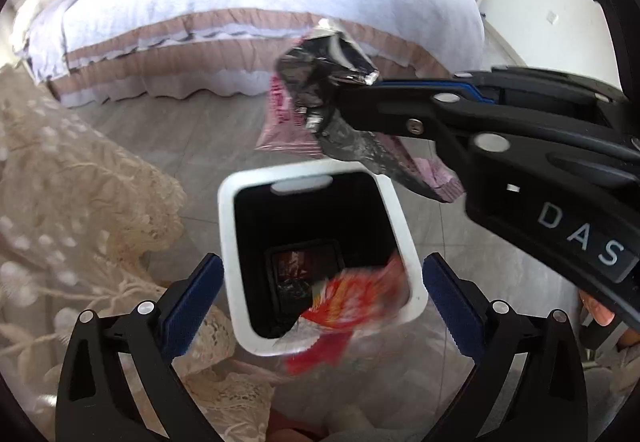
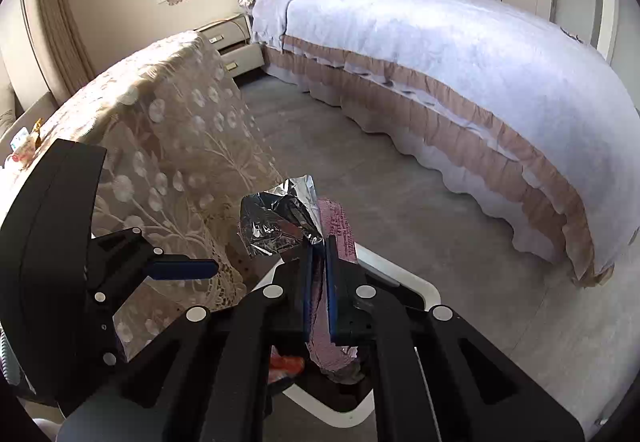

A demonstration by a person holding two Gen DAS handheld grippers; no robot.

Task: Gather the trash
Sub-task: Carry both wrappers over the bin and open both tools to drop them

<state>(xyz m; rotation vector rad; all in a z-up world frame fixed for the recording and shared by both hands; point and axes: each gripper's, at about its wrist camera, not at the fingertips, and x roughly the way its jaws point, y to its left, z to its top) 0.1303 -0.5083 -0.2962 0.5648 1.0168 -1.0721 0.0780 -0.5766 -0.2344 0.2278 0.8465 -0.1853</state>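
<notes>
Two wrappers: right tool point(image 2: 318, 262) clamped pink foil wrapper point(image 1: 320, 98) above bin point(image 1: 236, 242); left tool point(image 1: 322, 306) released, red wrapper point(image 1: 352, 294) at rim's 5 o'clock, could spill out.

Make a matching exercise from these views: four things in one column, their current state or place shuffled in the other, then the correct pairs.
Things:
1. pink foil wrapper
2. red-orange wrapper
3. left gripper
4. white trash bin

States:
A. open, holding nothing
B. blurred at the bin's near rim
C. standing on the floor, lid off
D. clamped in the right gripper above the bin

Pairs: 1-D, 2-B, 3-A, 4-C
</notes>
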